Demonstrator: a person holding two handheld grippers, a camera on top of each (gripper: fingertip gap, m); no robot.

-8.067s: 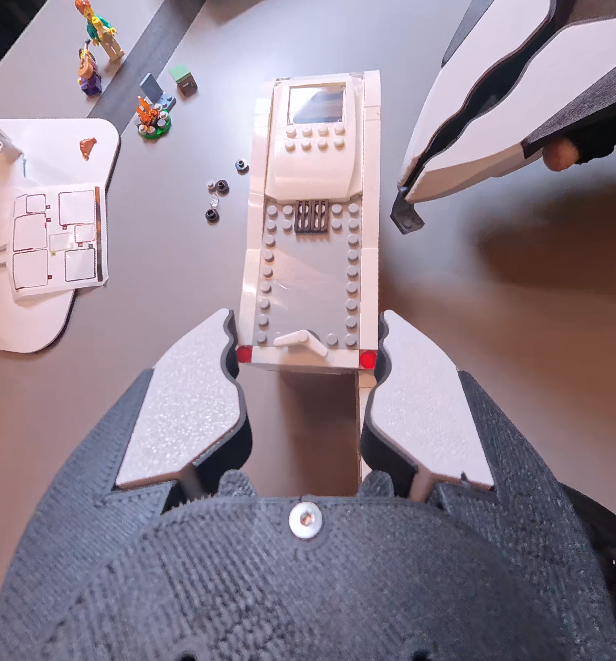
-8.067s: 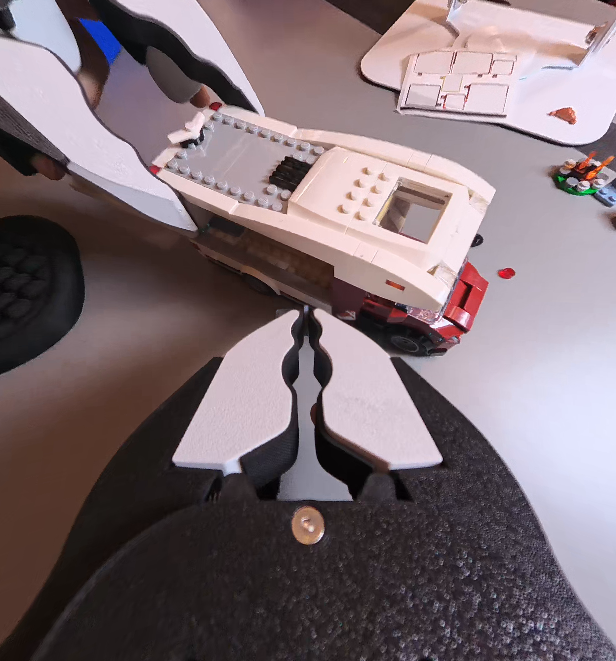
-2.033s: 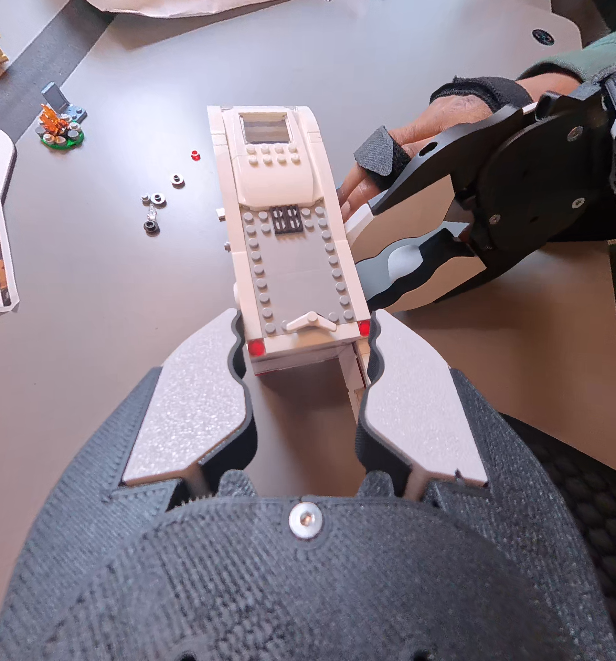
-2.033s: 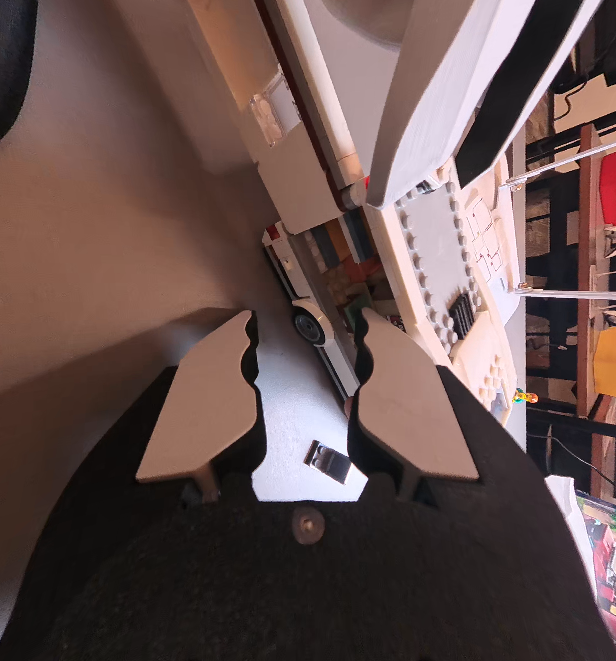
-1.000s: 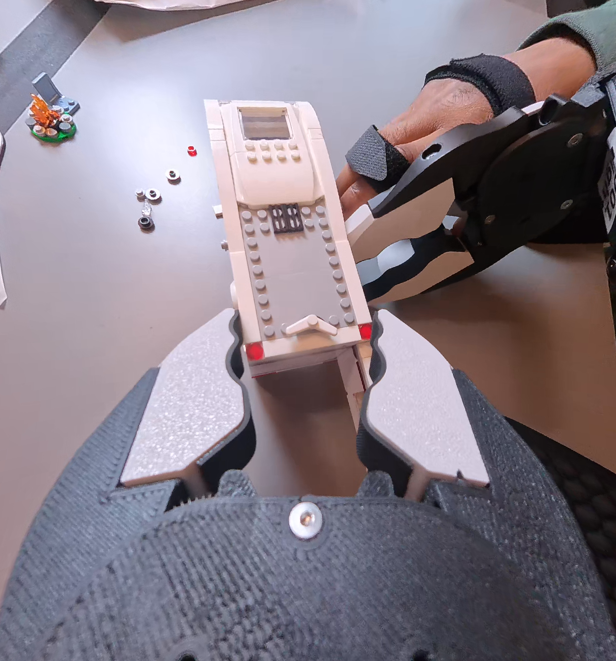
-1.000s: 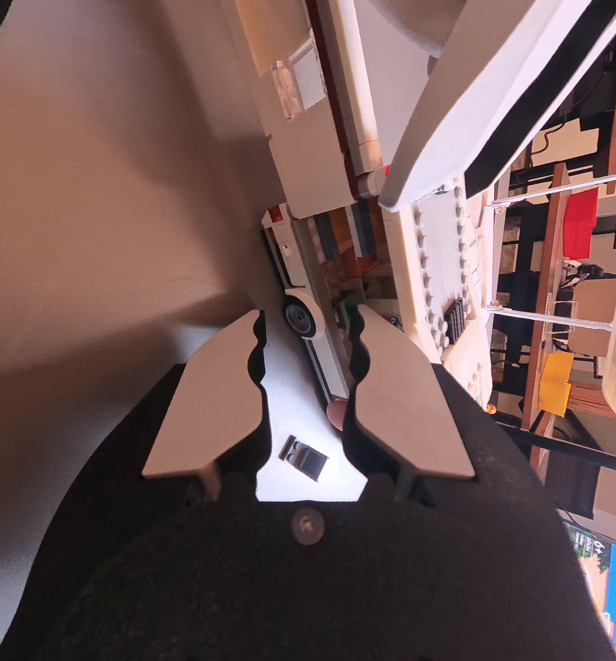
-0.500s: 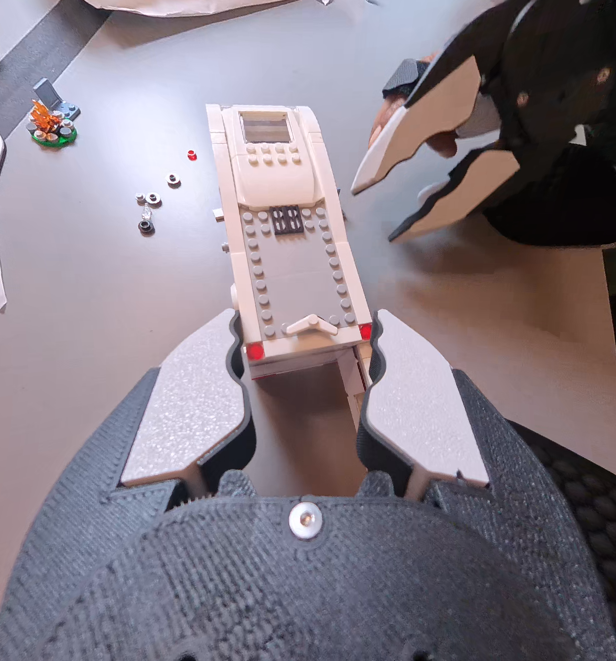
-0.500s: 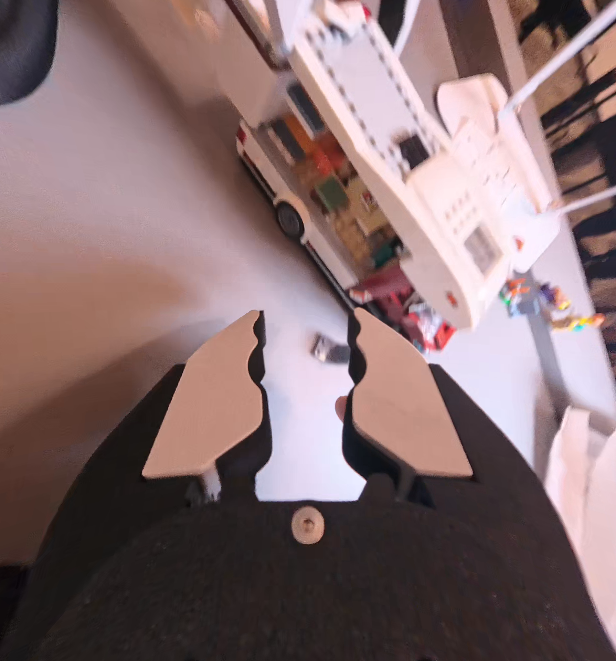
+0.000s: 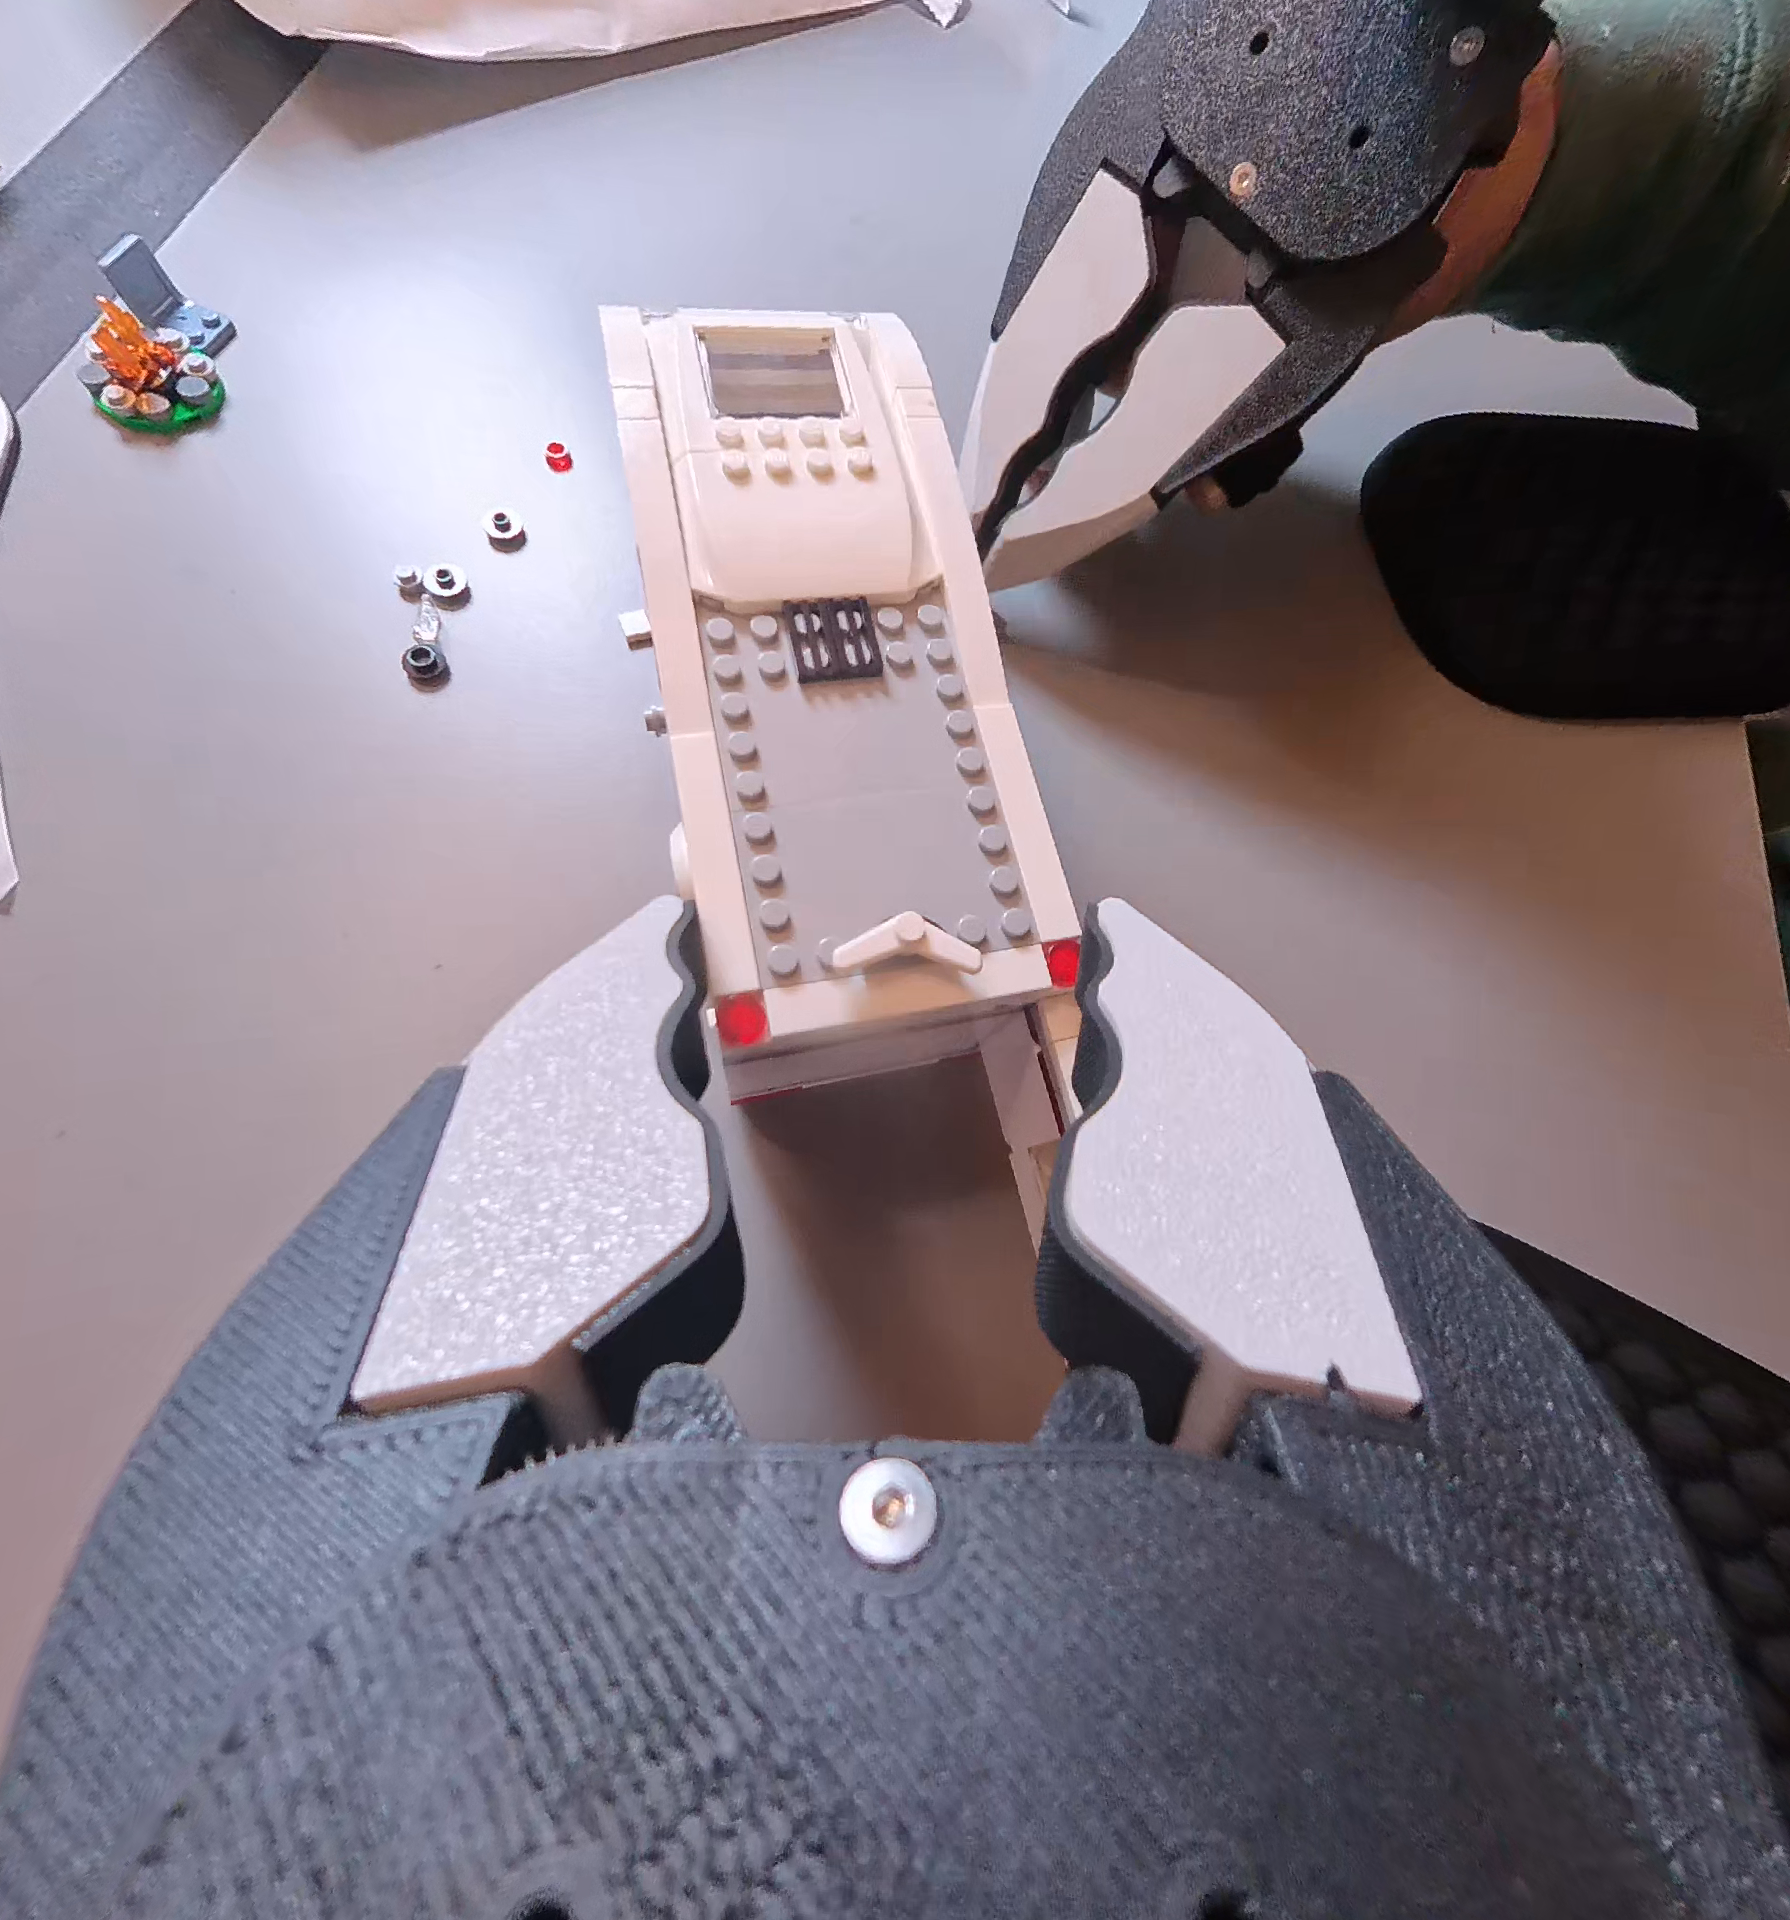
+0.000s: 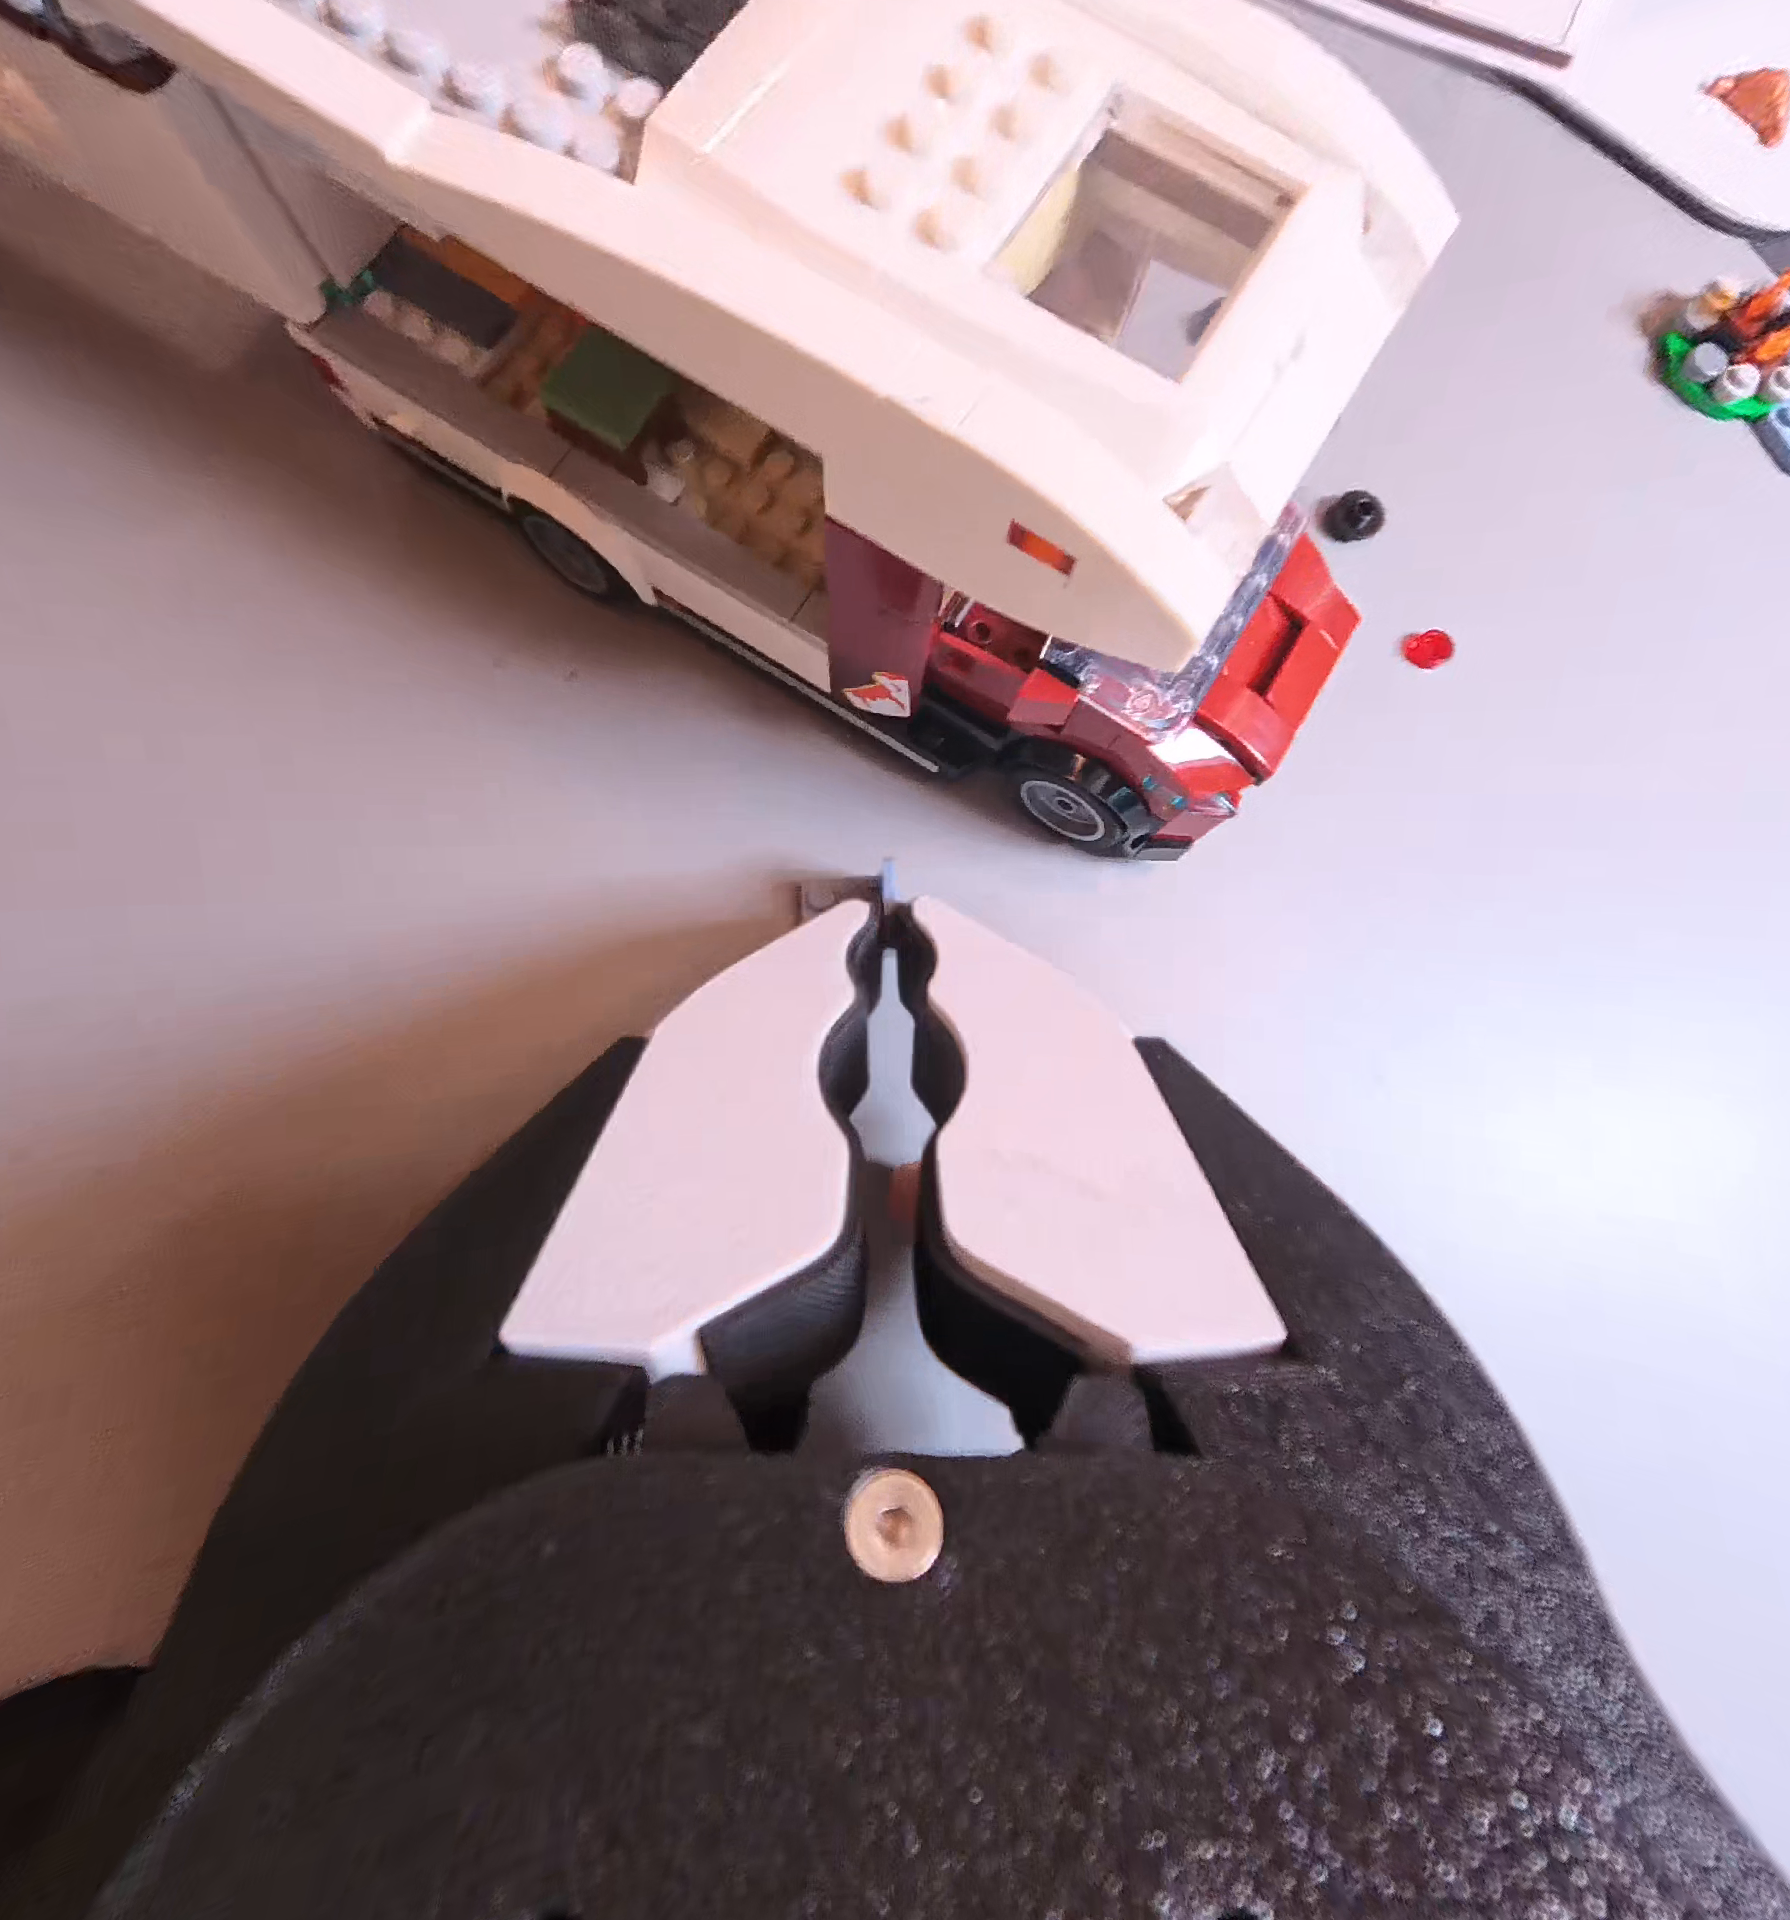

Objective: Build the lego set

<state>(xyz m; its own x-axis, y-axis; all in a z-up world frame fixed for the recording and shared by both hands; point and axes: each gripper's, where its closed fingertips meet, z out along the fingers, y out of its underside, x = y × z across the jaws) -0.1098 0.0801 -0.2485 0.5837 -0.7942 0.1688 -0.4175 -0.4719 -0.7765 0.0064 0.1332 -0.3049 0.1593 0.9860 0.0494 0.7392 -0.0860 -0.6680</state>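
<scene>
Grey table under brick-built camper

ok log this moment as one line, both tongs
left tongs: clamped on rear of white toy camper | right tongs: shut, thin small pale piece at tips, beside camper | surface: grey table

Left gripper spread wide, right gripper pinched shut

The left gripper points toward 12 o'clock, its fingers wide apart and pressed on something between them. The right gripper, seen at 1 o'clock from the left one, angles down with tips together on a thin sliver; a gloved hand holds it.
</scene>
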